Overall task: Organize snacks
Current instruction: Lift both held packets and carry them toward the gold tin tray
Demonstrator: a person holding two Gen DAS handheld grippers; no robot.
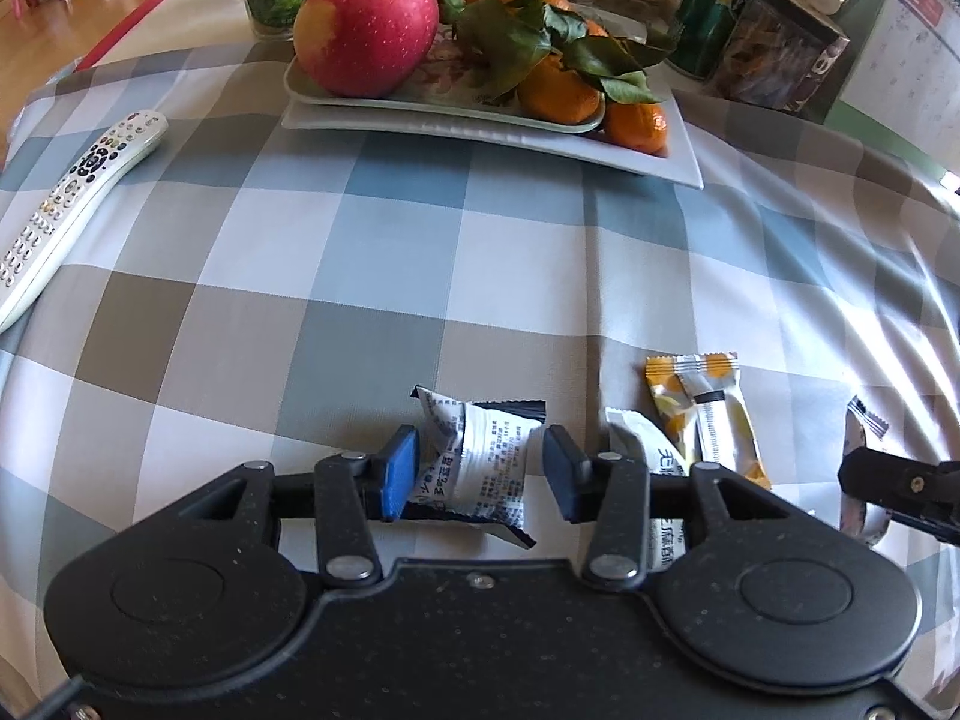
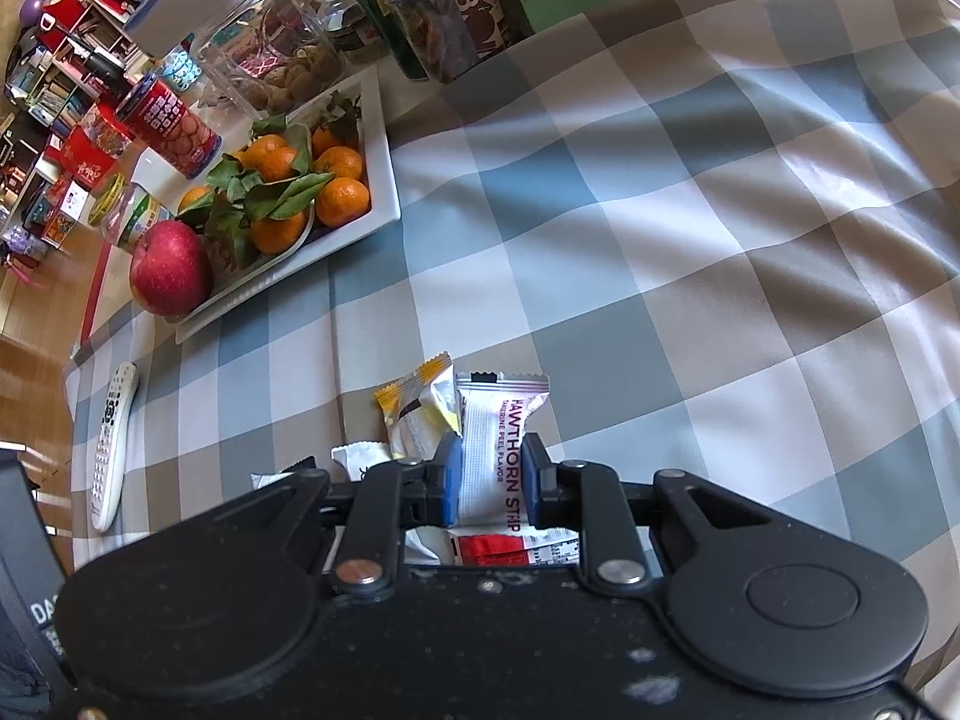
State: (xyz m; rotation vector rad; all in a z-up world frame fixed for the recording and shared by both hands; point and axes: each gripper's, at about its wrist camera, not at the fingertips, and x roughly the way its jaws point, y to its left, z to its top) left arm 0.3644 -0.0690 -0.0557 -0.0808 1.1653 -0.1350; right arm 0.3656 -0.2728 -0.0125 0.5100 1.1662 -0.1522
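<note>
Checked cloth [image 1: 420, 252], fruit tray [image 1: 660, 162] behind. Left gripper [image 1: 480, 468] parted around black-white packet [image 1: 486, 468], lying loose. Right gripper [image 2: 492, 480] clenched on hawthorn strip [image 2: 492, 438]. Risk: dragging yellow sachet [image 2: 420, 408] alongside, or slipping from pads.

The table wears a smooth checked cloth [image 1: 372, 252] with a faint sheen. The snack packets [image 1: 480, 462] are glossy, crinkled plastic film. Each claw [image 1: 480, 471] is matt, speckled black plastic with shiny metal rivets. At upper centre, a glazed white tray [image 1: 648, 159]; lower left, a smooth plastic remote [image 1: 66, 204].
</note>
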